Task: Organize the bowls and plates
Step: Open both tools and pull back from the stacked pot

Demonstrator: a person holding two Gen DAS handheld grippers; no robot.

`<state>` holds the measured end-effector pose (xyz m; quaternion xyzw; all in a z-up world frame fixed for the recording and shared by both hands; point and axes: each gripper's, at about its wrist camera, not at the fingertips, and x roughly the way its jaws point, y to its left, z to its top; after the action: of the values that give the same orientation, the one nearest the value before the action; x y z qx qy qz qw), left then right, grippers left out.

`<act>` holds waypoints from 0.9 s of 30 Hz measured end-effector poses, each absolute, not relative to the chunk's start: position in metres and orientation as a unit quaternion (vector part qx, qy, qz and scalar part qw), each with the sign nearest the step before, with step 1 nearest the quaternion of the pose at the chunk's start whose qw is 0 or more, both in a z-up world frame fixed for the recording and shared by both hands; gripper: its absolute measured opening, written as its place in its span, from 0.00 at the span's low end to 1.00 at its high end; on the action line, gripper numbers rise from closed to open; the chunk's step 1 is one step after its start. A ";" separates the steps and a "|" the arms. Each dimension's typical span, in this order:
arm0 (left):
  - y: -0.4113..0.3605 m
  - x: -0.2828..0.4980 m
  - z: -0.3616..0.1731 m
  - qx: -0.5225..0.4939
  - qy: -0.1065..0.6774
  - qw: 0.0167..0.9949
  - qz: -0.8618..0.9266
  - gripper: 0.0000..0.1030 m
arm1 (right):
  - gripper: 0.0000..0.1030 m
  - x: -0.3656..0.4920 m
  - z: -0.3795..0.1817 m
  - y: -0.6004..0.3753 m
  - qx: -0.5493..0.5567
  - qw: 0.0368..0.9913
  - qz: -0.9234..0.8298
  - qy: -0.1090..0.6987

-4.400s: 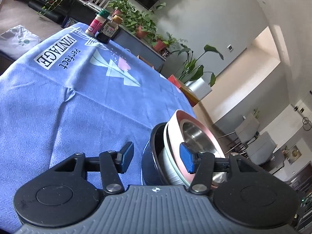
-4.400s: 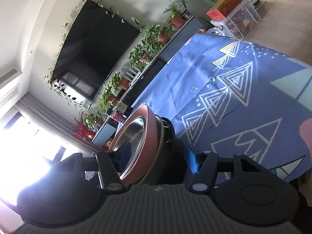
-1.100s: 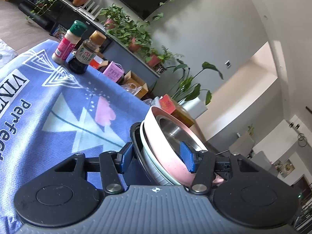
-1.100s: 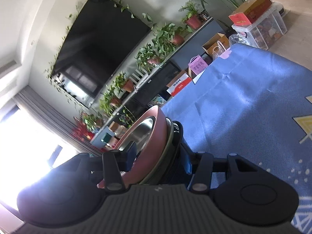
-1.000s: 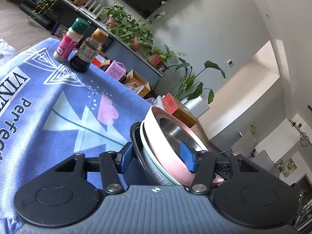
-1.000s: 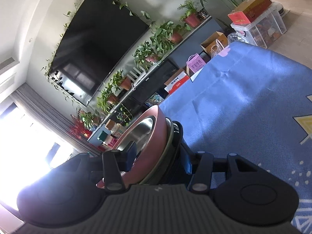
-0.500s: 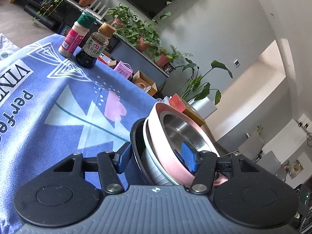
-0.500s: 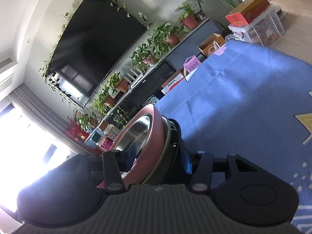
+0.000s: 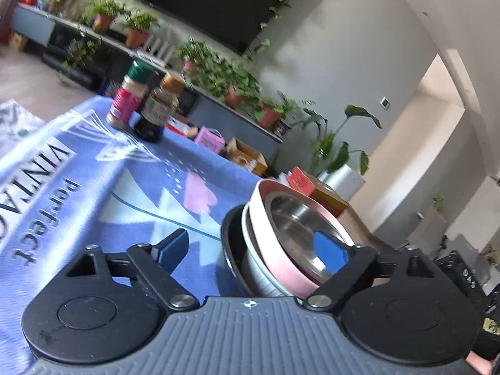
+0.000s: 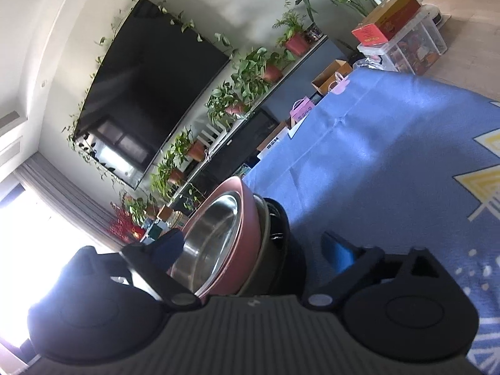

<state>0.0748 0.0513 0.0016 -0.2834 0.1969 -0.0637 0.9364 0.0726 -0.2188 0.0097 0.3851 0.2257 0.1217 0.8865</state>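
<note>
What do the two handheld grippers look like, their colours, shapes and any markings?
Both match. The left gripper and right gripper each have a grey ribbed body with a small round emblem, two round black discs, black linkage arms with silver rivets, and blue fingertip pads.

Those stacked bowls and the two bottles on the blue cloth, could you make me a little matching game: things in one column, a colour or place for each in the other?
Things:
1. top bowl
2. outermost bowl
3. green-capped bottle
4. brown-capped bottle

Descriptions:
A. black, holding the other bowls
B. pink label, nearer the cloth's far corner
C. pink outside, shiny steel inside
D. dark liquid, green label

Pairs: 1-C, 2-A, 3-B, 4-D
</note>
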 end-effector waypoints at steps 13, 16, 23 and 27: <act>0.039 0.043 -0.003 -0.200 0.190 0.960 -0.045 0.99 | 1.00 0.050 0.016 -0.209 0.301 0.920 0.136 0.212; 0.037 0.035 -0.007 -0.195 0.184 0.962 -0.045 1.00 | 1.00 0.042 0.020 -0.200 0.248 0.937 0.143 0.200; 0.029 0.001 -0.005 -0.160 0.152 0.975 -0.038 1.00 | 1.00 0.015 0.011 -0.194 0.173 0.959 0.135 0.179; 0.024 -0.005 -0.008 -0.138 0.161 0.977 -0.037 1.00 | 1.00 0.007 0.003 -0.194 0.159 0.962 0.131 0.179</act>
<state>-0.0050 0.0245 -0.0082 -0.1382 0.1608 -0.0366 0.9766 0.0073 -0.1937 0.0035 0.1585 0.1793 0.1306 0.9621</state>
